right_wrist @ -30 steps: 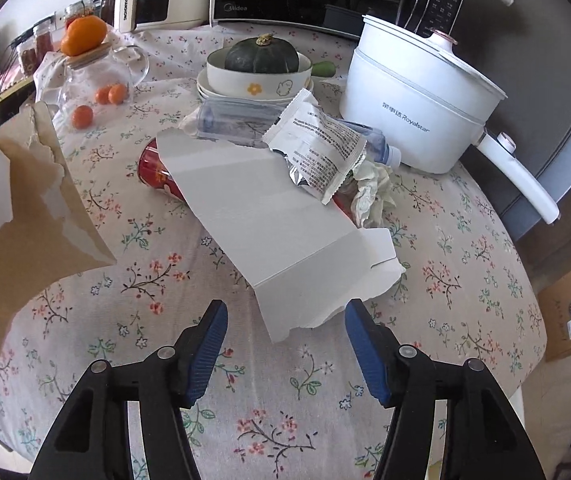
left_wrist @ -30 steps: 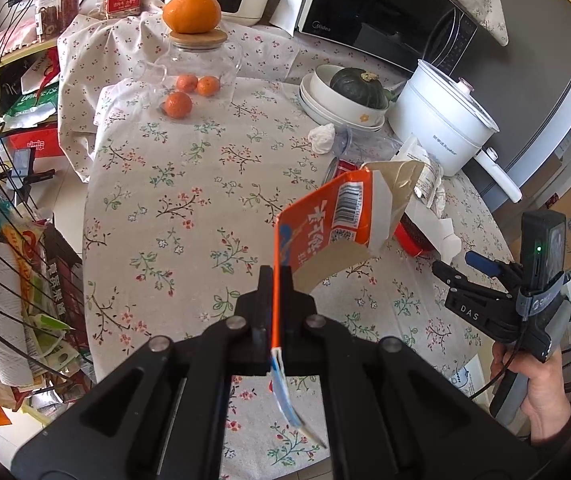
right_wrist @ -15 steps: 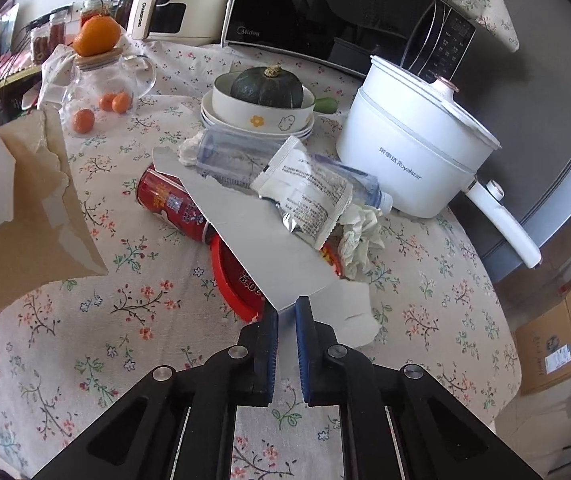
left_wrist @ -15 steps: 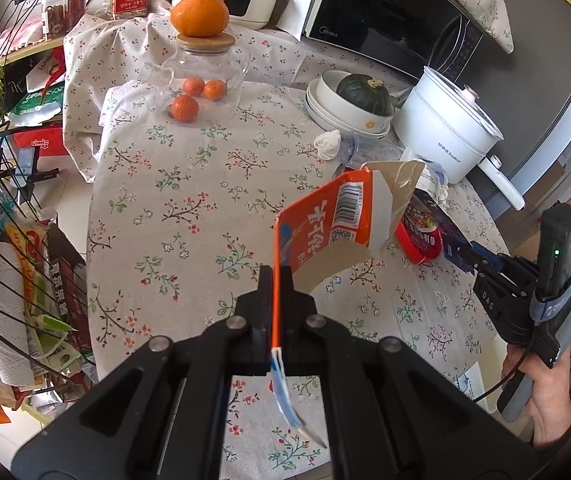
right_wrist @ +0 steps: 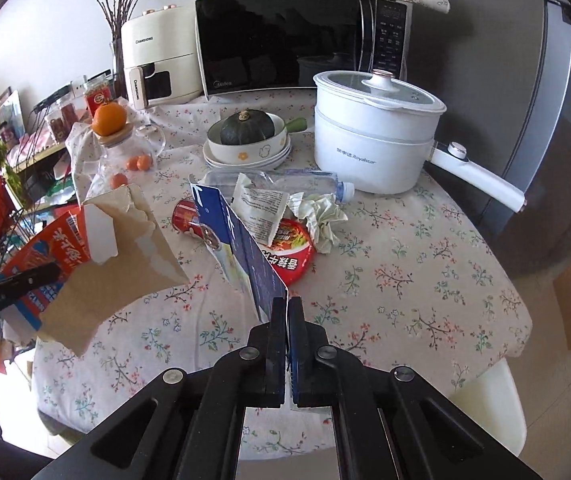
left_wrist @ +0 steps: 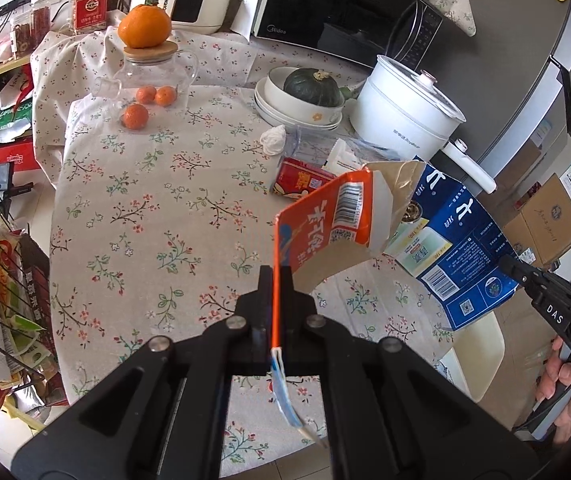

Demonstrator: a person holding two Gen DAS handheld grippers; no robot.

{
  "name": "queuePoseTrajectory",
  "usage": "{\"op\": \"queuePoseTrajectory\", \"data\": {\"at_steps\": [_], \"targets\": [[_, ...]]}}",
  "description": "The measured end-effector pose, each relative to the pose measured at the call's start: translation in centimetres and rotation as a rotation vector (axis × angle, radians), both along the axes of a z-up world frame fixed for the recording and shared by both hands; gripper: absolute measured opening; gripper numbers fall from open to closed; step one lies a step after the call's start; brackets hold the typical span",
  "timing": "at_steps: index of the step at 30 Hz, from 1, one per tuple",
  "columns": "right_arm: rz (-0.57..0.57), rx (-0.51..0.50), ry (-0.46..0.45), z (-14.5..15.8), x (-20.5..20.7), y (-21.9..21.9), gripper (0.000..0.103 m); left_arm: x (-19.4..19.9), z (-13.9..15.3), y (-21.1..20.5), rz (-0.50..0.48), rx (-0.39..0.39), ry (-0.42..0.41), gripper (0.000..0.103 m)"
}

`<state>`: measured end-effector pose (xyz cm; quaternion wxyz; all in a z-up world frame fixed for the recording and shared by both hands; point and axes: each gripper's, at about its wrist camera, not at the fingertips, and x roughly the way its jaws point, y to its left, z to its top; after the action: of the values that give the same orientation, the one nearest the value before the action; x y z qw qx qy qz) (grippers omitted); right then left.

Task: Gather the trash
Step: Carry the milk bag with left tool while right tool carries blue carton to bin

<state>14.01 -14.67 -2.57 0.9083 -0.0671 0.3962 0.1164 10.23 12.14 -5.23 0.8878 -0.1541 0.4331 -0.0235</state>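
From the left wrist, the left tool (left_wrist: 279, 280) is clenched on a torn orange carton (left_wrist: 327, 228), flattened card with a barcode and brown inner face, held above the floral-clothed desk (left_wrist: 157, 216).

From the right wrist, the right tool (right_wrist: 287, 312) pinches a glossy blue carton sheet (right_wrist: 245, 252) edge-on, lifted over a red foil lid (right_wrist: 291, 254) and crumpled tissue (right_wrist: 323, 214).

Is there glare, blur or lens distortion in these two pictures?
Left wrist view: the edges bend strongly, the corners are black, and the orange carton is sharp. Right wrist view: the microwave door mirrors the room, and the left background is washed out.
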Motion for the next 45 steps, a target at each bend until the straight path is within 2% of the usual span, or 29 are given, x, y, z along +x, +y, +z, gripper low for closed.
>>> {"op": "queuePoseTrajectory", "data": {"at_steps": [23, 34, 45], "targets": [[-0.353, 0.047, 0.005, 1.3, -5.8, -20.6, 0.002, 1.9, -0.5, -17.8, -0.325, 0.002, 0.002, 0.003], [-0.484, 0.029, 0.062, -0.8, -9.0, -28.4, 0.002, 1.4, -2.4, -27.9, -0.500, 0.024, 0.026, 0.003], [-0.554, 0.020, 0.126, -3.2, -10.9, -32.8, 0.002, 1.1, -5.3, -36.1, -0.596, 0.100, 0.011, 0.003]]}}
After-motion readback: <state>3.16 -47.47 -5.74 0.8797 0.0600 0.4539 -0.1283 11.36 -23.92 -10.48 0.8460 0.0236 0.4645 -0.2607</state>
